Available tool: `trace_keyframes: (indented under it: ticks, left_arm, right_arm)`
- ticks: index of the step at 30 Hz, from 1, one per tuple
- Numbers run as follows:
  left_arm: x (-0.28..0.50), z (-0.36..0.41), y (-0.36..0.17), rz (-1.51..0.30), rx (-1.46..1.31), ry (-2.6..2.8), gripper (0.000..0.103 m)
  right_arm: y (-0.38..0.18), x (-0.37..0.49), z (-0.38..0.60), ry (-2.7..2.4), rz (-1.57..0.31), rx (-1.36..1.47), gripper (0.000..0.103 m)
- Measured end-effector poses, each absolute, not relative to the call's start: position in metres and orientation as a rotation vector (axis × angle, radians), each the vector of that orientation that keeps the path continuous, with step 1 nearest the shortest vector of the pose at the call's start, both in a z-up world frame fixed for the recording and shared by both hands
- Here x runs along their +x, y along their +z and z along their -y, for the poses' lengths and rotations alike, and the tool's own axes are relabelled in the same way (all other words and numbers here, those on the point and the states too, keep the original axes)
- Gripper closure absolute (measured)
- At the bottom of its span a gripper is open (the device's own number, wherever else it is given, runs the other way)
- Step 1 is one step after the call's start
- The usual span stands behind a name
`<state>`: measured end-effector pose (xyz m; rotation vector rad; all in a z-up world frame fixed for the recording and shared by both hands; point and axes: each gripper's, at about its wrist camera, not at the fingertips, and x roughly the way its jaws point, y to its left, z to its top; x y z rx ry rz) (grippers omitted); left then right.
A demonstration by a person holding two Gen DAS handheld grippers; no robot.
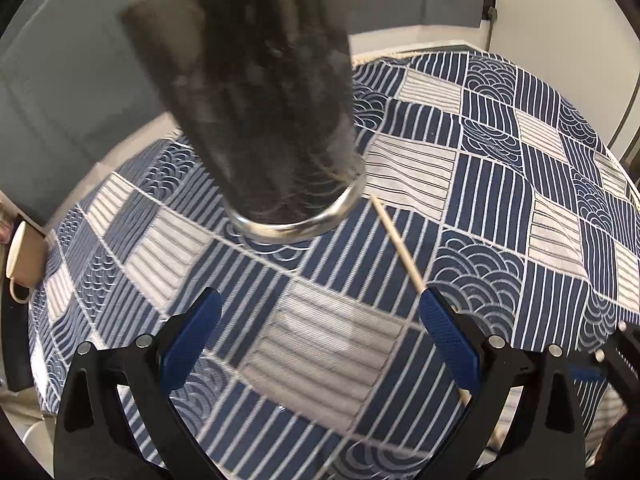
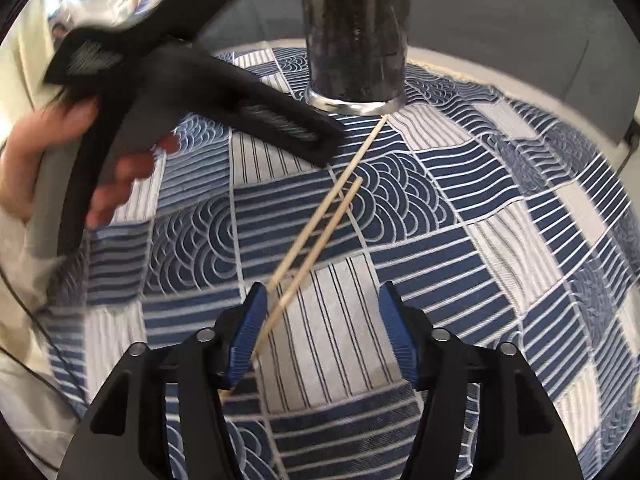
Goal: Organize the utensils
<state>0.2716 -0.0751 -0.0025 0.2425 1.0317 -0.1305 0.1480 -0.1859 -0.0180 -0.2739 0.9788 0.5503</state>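
Observation:
A tall dark mesh utensil holder [image 1: 256, 92] with a metal base ring stands on the blue patterned tablecloth [image 1: 328, 320]; it also shows in the right wrist view [image 2: 356, 28]. One wooden chopstick [image 1: 396, 240] lies on the cloth from the holder's base toward my left gripper's right finger. In the right wrist view two chopsticks [image 2: 320, 224] lie side by side, reaching from the holder's base down past my right gripper's left finger. My left gripper [image 1: 320, 308] is open and empty. My right gripper [image 2: 322, 300] is open, with the chopsticks beside its left pad.
The left gripper's black body and the hand holding it [image 2: 132, 92] fill the upper left of the right wrist view. A cream mug [image 1: 22, 252] sits at the table's left edge. A grey wall is behind the table.

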Motion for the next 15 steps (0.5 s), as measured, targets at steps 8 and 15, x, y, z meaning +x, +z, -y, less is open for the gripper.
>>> trace_keyframes:
  ticks: [8,15]
  left_arm:
    - [0.28,0.073,-0.022,-1.085,0.17,-0.103,0.005]
    - [0.284,0.06,-0.015,-1.126,-0.004,-0.192,0.006]
  right_arm:
    - [-0.02,0.156,0.221,0.48,-0.949,-0.298,0.038]
    - [-0.027,0.177,0.235,0.502,-0.963,-0.252,0.019]
